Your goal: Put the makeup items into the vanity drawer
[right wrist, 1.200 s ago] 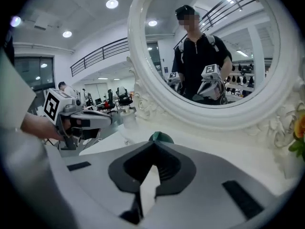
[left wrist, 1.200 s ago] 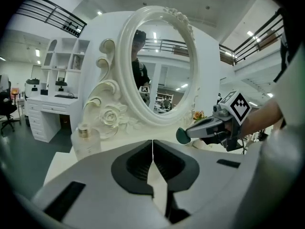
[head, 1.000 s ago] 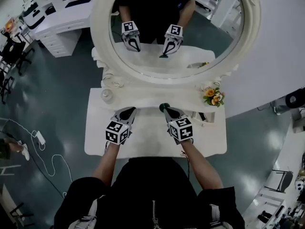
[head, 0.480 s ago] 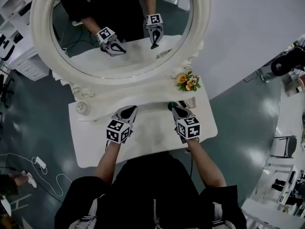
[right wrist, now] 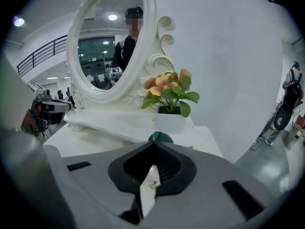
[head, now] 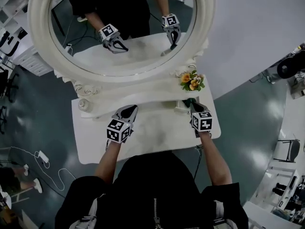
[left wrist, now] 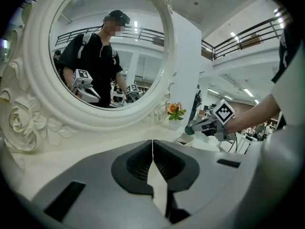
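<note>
Your right gripper (head: 191, 104) is over the counter's (head: 152, 140) 2 o'clock corner. Its jaws are clamped on a green item (right wrist: 160, 137), whose rounded dark-green end shows just past the tips. What kind of makeup item it is cannot be told. The item is held above the counter, near the flowers (right wrist: 169, 92) but not touching them. These stand in a white pot (right wrist: 170, 121) at 12 o'clock of that gripper, beside the mirror's frame. Your left gripper (left wrist: 152, 144) has its jaws pressed together with nothing between them. It is over the middle of the counter, at 9 o'clock of the right gripper and well apart from it, pointing toward the mirror (head: 119, 32). The oval mirror, in an ornate white frame, stands along the counter's 12 o'clock edge and reflects both grippers and your arms. A small round jar (head: 84, 104) sits at the counter's 10 o'clock corner, below the frame.
</note>
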A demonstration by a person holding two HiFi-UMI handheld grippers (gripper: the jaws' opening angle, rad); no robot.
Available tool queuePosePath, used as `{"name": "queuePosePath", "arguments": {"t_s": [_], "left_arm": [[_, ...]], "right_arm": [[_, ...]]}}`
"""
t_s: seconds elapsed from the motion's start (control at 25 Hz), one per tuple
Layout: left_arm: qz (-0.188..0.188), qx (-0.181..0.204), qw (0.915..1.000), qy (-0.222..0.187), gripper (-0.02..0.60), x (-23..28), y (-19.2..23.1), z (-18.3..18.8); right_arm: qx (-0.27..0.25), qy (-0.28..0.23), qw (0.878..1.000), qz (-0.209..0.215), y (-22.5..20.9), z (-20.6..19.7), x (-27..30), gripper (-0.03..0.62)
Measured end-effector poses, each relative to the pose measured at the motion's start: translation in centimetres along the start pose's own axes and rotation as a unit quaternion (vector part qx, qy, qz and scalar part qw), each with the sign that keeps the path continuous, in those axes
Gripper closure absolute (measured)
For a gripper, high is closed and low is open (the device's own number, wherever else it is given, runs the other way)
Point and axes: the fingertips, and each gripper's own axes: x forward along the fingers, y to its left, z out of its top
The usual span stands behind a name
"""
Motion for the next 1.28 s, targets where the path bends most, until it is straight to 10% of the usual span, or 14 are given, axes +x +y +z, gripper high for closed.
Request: {"name": "queuePosePath", "arguments": {"t_s": [0.6, 1.28], "left_arm": [[0.047, -0.028, 0.9985, 0.002, 0.560, -2.1, 1.8, -1.7], [0.067, -0.034, 0.9970, -0.019, 0.560, -4.3, 3.0, -1.6]], "right_arm": [[0.050, 0.063, 0.995, -0.052, -5.3, -3.9, 3.3, 0.585], [0.024, -0.016, 1.000, 0.003, 0.8, -0.1, 1.6, 0.591]]}}
